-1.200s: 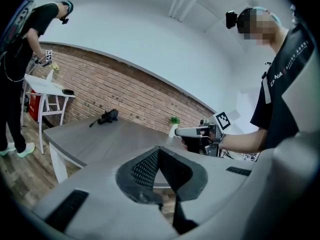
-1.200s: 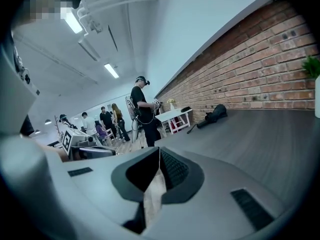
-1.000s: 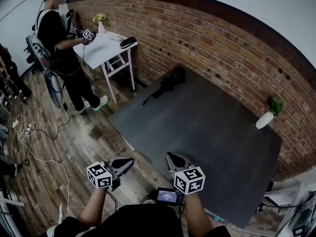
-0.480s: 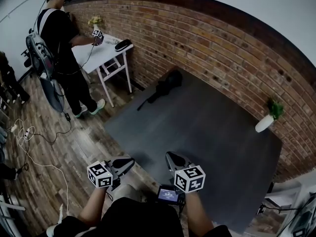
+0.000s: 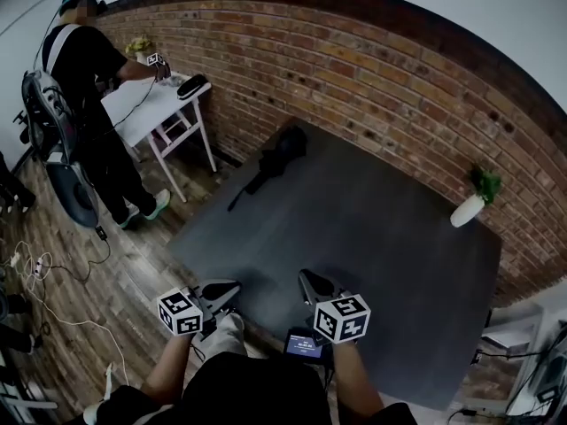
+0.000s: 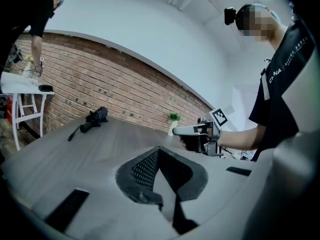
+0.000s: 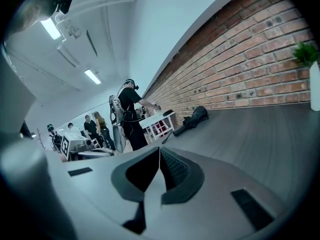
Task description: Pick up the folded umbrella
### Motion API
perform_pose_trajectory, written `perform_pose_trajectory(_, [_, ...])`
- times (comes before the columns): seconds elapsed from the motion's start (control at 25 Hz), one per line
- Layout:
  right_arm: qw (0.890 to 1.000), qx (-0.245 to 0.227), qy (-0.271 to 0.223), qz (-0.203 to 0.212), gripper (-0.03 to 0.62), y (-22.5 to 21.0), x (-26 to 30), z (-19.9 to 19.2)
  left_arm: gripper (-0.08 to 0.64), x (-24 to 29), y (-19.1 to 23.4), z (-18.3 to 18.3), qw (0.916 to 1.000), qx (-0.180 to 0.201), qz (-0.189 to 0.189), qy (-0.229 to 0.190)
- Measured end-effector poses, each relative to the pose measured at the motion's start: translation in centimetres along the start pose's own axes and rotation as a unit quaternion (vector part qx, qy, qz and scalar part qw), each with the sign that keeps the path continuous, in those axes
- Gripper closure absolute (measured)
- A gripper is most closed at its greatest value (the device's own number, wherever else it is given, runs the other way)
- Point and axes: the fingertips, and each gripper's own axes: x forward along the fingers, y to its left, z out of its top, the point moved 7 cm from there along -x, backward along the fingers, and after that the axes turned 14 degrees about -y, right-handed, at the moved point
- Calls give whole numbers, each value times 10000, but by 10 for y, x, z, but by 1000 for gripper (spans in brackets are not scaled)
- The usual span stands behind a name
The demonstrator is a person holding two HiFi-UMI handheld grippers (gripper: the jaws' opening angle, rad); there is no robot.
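Observation:
The folded black umbrella (image 5: 275,156) lies at the far left corner of the dark grey table (image 5: 372,228), close to the brick wall, its strap trailing toward the table's left edge. It also shows small and far off in the left gripper view (image 6: 92,119) and the right gripper view (image 7: 195,117). My left gripper (image 5: 234,285) is shut and empty at the table's near edge. My right gripper (image 5: 305,277) is shut and empty just over the near edge, and its jaws (image 6: 186,130) also appear in the left gripper view. Both point toward the umbrella from a long way off.
A white vase with a green plant (image 5: 469,204) stands at the table's far right by the brick wall (image 5: 354,69). Another person (image 5: 84,87) works at a small white table (image 5: 151,109) to the left. Cables (image 5: 35,264) lie on the wooden floor.
Both grippers have moved forward to the table's near edge, still shut. The table and umbrella sit nearer in the head view, and the other person has shifted toward its left edge.

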Motion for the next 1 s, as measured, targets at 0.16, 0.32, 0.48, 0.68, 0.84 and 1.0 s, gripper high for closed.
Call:
perform_pose_trajectory(0.16, [9996, 76, -70, -269, 581, -12, 24, 10, 557, 19, 37, 14, 9997, -55, -203, 94])
perform_pose_trajectory(0.32, [9982, 172, -93, -572, 581, -24, 52, 16, 557, 37, 73, 25, 9985, -135, -459, 270])
perform_pose_trajectory(0.48, [9962, 276, -110, -817, 581, -30, 84, 22, 557, 49, 113, 40, 9968, -200, -657, 416])
perform_pose_trajectory(0.68, [9936, 350, -143, -1064, 581, -29, 127, 31, 557, 58, 164, 64, 9945, -236, -862, 549])
perform_pose_trajectory(0.84, [9914, 385, -180, -1235, 581, -30, 158, 36, 557, 68, 198, 76, 9917, -246, -1066, 668])
perform_pose_trajectory(1.0, [9881, 410, -191, -1473, 581, -29, 182, 35, 557, 72, 228, 82, 9880, -278, -1283, 815])
